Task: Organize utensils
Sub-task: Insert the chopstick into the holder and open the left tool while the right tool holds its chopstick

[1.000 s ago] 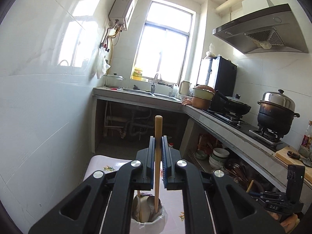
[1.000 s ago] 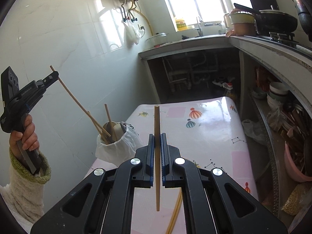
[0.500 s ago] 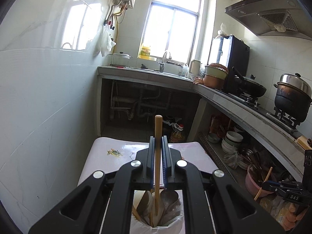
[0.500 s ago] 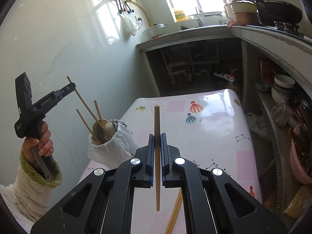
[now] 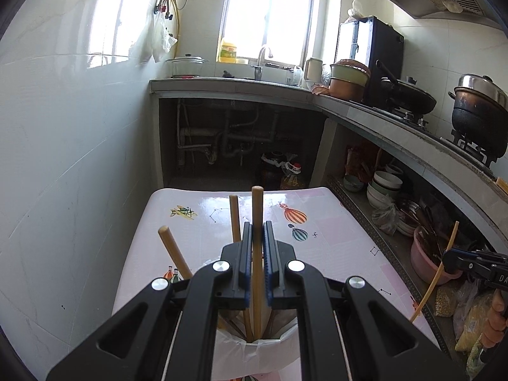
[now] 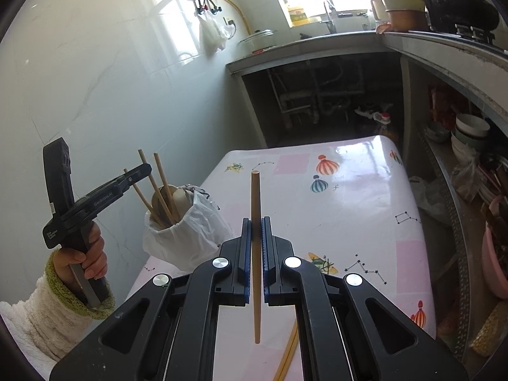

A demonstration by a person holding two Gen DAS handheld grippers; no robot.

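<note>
In a tiled kitchen, left tongs grip a chopstick standing in a bag-lined holder on the balloon-print table; right tongs clamp another chopstick.

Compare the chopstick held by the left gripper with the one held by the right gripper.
The left gripper holds its chopstick with the lower end down inside the bag-lined holder; the right gripper holds its chopstick out over the table, lower end in the air. The left chopstick stands among other chopsticks and spoons; the right chopstick is alone in the air. Both are plain wood, roughly upright, clamped mid-length.
</note>
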